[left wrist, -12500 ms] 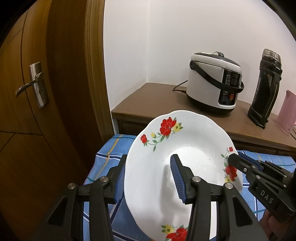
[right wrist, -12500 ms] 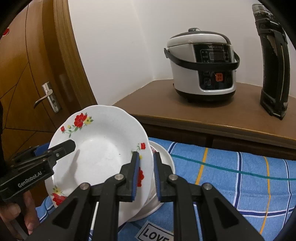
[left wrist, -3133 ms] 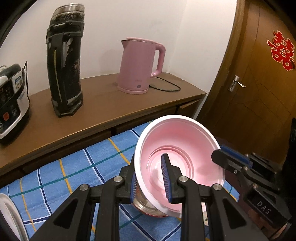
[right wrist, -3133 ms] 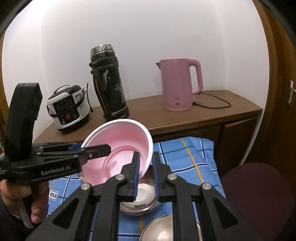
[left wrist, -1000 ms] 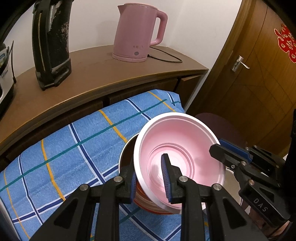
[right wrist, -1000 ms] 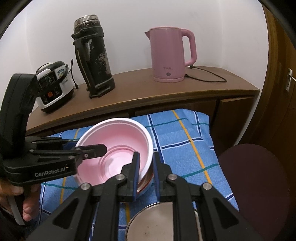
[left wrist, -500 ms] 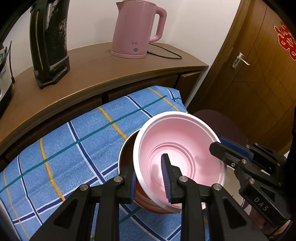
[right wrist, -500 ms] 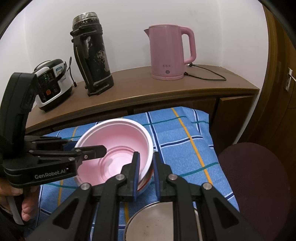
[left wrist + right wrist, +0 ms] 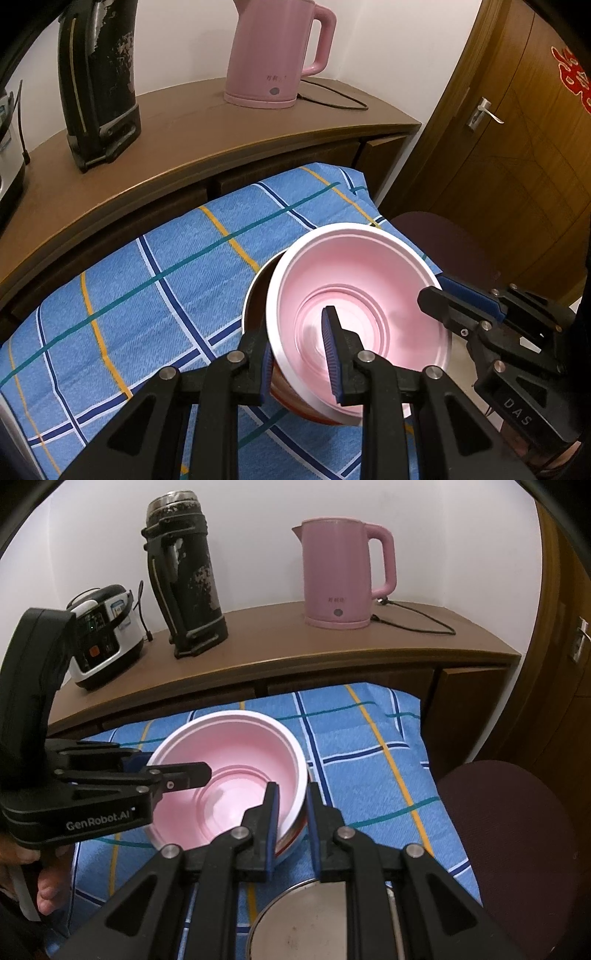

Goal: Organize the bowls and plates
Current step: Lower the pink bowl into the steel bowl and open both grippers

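A pink bowl [image 9: 362, 291] with a white rim sits tilted in a metal bowl with a red band [image 9: 255, 295] on the blue checked cloth [image 9: 155, 280]. My left gripper [image 9: 297, 354] is shut on the pink bowl's near rim, one finger inside and one outside. My right gripper [image 9: 291, 812] is shut on the opposite rim of the pink bowl [image 9: 236, 749]. The right gripper also shows in the left wrist view [image 9: 454, 299], and the left gripper in the right wrist view [image 9: 173, 771]. The metal bowl [image 9: 295, 830] peeks out under the pink bowl.
A second steel bowl [image 9: 317, 923] lies near the cloth's front edge. A wooden sideboard [image 9: 280, 642] behind holds a pink kettle [image 9: 343, 572], a black thermos [image 9: 184, 583] and a rice cooker [image 9: 103, 627]. A dark round stool [image 9: 509, 830] stands right of the table, wooden doors beyond.
Both grippers have lowered the pink bowl slightly, so it sits deeper in the metal bowl. Long before, both held a flowered plate at the table's other end.
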